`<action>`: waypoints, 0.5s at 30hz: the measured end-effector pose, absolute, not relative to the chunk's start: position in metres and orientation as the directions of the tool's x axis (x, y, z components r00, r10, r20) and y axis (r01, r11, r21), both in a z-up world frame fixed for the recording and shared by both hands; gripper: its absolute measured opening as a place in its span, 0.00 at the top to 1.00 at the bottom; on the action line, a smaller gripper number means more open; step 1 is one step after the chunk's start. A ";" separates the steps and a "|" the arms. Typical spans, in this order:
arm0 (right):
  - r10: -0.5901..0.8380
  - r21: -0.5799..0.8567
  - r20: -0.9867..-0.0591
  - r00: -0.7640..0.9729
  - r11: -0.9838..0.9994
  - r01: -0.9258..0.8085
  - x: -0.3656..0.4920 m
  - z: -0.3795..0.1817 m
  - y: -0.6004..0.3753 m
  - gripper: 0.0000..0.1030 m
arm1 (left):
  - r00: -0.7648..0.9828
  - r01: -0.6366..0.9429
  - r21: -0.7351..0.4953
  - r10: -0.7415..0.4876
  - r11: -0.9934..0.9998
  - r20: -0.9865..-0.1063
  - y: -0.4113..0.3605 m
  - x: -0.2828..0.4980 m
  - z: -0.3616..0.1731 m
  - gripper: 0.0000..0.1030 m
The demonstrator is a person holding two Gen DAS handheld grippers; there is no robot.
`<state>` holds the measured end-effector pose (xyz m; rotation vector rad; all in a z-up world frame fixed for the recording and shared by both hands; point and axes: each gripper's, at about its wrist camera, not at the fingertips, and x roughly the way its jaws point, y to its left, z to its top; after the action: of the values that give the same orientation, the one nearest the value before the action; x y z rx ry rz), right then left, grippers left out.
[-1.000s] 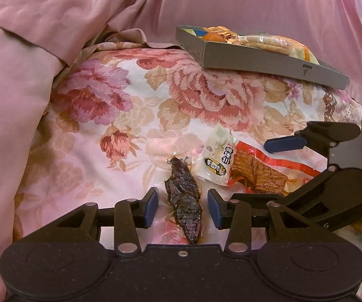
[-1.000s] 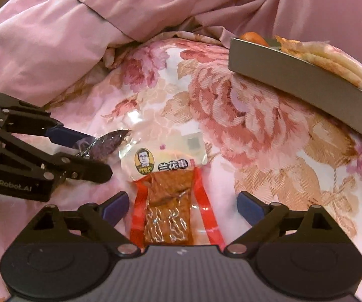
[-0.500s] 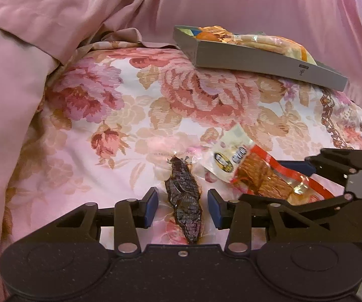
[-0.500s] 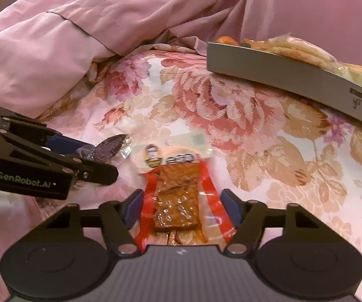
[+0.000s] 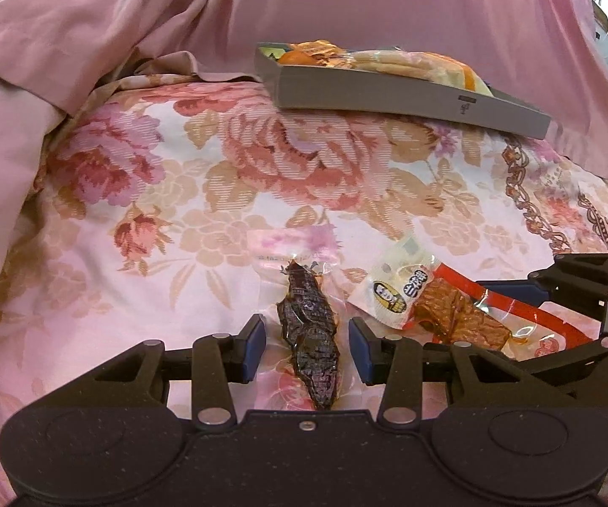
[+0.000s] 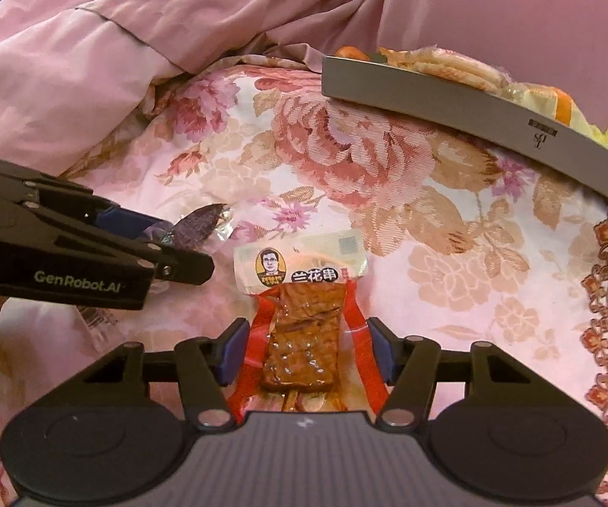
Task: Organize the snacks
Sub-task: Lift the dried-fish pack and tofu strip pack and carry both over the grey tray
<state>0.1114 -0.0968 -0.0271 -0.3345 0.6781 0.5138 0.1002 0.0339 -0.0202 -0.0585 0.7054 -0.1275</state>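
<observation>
Since a second ago the right gripper (image 6: 304, 357) has narrowed from wide open onto the tofu pack (image 6: 302, 329), which is now lifted and tilted off the sheet (image 5: 168, 219) in the left view. Its jaws are closing: the blue pads touch the pack's red edges on both sides, the brown tofu slab lying between them and the white label end sticking out forward. That label carries a round portrait logo and the characters 兰花串.

Left gripper (image 5: 307, 348) is part open, its width unchanged; the dark snack (image 5: 310, 333), in clear wrap, lies lengthwise between the pads. Whether the pads press the clear wrap cannot be told; a gap shows on each side of the dark piece itself. From the right camera its tip (image 6: 200, 228) pokes out past the left fingers, whose side reads "GenRobot.AI".

Farther back, well apart from both grippers, a grey tray (image 5: 388, 93) rests on the flowered sheet, holding yellow and orange packets (image 5: 405, 61). A small mark on its wall is unreadable. Pink bedding (image 5: 92, 21) lies behind.
</observation>
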 end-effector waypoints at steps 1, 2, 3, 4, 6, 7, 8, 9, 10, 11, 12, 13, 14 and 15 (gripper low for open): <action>0.332 -0.136 -0.669 0.665 0.825 -0.549 0.110 -0.026 -0.098 0.40 | 0.753 0.102 -0.098 -0.141 0.990 -0.643 0.032 0.100 -0.020 0.57; 0.324 -0.142 -0.671 0.667 0.827 -0.545 0.109 -0.025 -0.100 0.40 | 0.751 0.108 -0.099 -0.146 0.989 -0.644 0.029 0.099 -0.020 0.57; 0.315 -0.144 -0.675 0.667 0.830 -0.538 0.108 -0.024 -0.102 0.40 | 0.748 0.114 -0.098 -0.151 0.989 -0.646 0.026 0.099 -0.020 0.57; 0.307 -0.142 -0.680 0.666 0.836 -0.531 0.108 -0.023 -0.104 0.40 | 0.747 0.118 -0.097 -0.153 0.988 -0.647 0.024 0.098 -0.020 0.57; 0.312 -0.103 -0.700 0.642 0.846 -0.523 0.111 -0.021 -0.111 0.37 | 0.744 0.119 -0.100 -0.156 0.988 -0.650 0.020 0.098 -0.021 0.57; 0.325 -0.065 -0.711 0.624 0.852 -0.519 0.114 -0.022 -0.115 0.36 | 0.743 0.114 -0.103 -0.154 0.988 -0.651 0.019 0.098 -0.020 0.57; 0.340 -0.033 -0.710 0.616 0.859 -0.511 0.116 -0.022 -0.119 0.35 | 0.742 0.109 -0.107 -0.153 0.988 -0.653 0.018 0.098 -0.020 0.57; 0.349 -0.013 -0.709 0.613 0.862 -0.506 0.118 -0.022 -0.122 0.34 | 0.740 0.105 -0.111 -0.152 0.988 -0.655 0.017 0.099 -0.020 0.57; 0.355 -0.005 -0.708 0.611 0.862 -0.507 0.120 -0.023 -0.123 0.32 | 0.739 0.099 -0.114 -0.150 0.989 -0.657 0.017 0.099 -0.020 0.57; 0.356 -0.012 -0.705 0.613 0.859 -0.512 0.120 -0.024 -0.122 0.29 | 0.737 0.094 -0.116 -0.147 0.989 -0.659 0.016 0.100 -0.020 0.57; 0.357 -0.023 -0.702 0.616 0.854 -0.520 0.120 -0.026 -0.120 0.28 | 0.737 0.091 -0.117 -0.146 0.989 -0.660 0.016 0.100 -0.019 0.57; 0.352 -0.038 -0.701 0.621 0.850 -0.525 0.120 -0.028 -0.117 0.27 | 0.738 0.088 -0.117 -0.144 0.989 -0.659 0.016 0.100 -0.019 0.57; 0.347 -0.050 -0.697 0.628 0.850 -0.525 0.119 -0.029 -0.116 0.29 | 0.738 0.086 -0.115 -0.141 0.990 -0.659 0.017 0.099 -0.019 0.57; 0.343 -0.057 -0.692 0.635 0.851 -0.522 0.118 -0.030 -0.115 0.31 | 0.739 0.084 -0.114 -0.139 0.990 -0.659 0.016 0.099 -0.019 0.57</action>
<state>0.1176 -0.1148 -0.0295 -0.2631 0.7306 0.5012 0.0991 0.0165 -0.0189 -0.0788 0.7292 -0.1228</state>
